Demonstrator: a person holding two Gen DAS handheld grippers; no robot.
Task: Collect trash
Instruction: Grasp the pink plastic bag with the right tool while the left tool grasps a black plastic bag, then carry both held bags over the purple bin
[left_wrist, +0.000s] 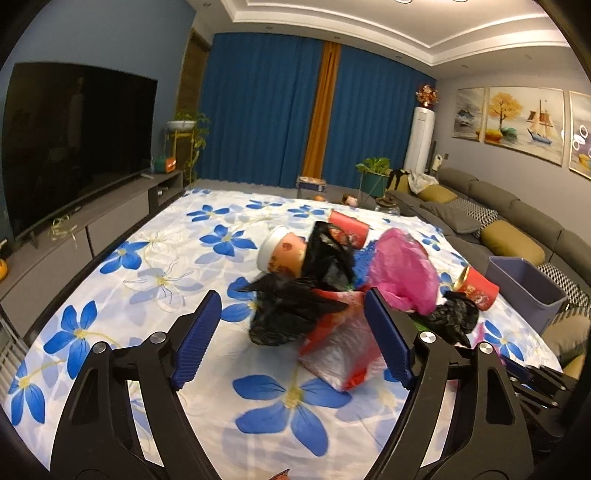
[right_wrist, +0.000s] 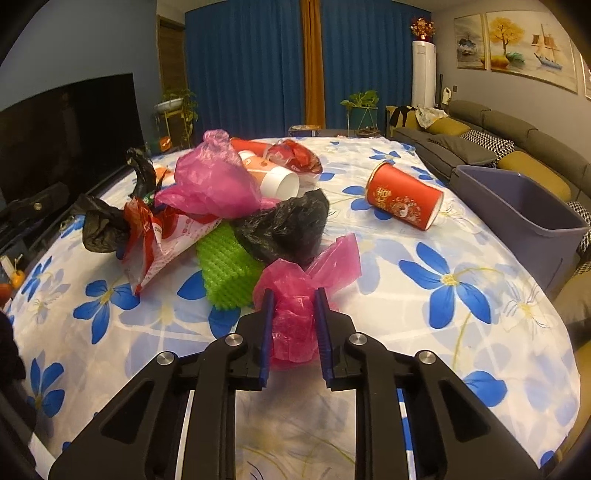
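Note:
A heap of trash lies on the flowered tablecloth (left_wrist: 155, 258): black bags (left_wrist: 288, 314), a large pink bag (left_wrist: 402, 269), a red-and-white plastic bag (left_wrist: 340, 354), paper cups (left_wrist: 284, 253) and a green foam net (right_wrist: 225, 266). My left gripper (left_wrist: 291, 332) is open, its blue fingers either side of the black bag and the red-and-white bag. My right gripper (right_wrist: 293, 325) is shut on a small crumpled pink bag (right_wrist: 295, 295) at the near edge of the heap. A red paper cup (right_wrist: 404, 201) lies on its side apart from the heap.
A purple-grey bin (right_wrist: 524, 206) stands at the table's right edge, also in the left wrist view (left_wrist: 524, 288). A grey sofa (right_wrist: 491, 136) runs behind it. A TV (left_wrist: 74, 144) on a low cabinet is to the left.

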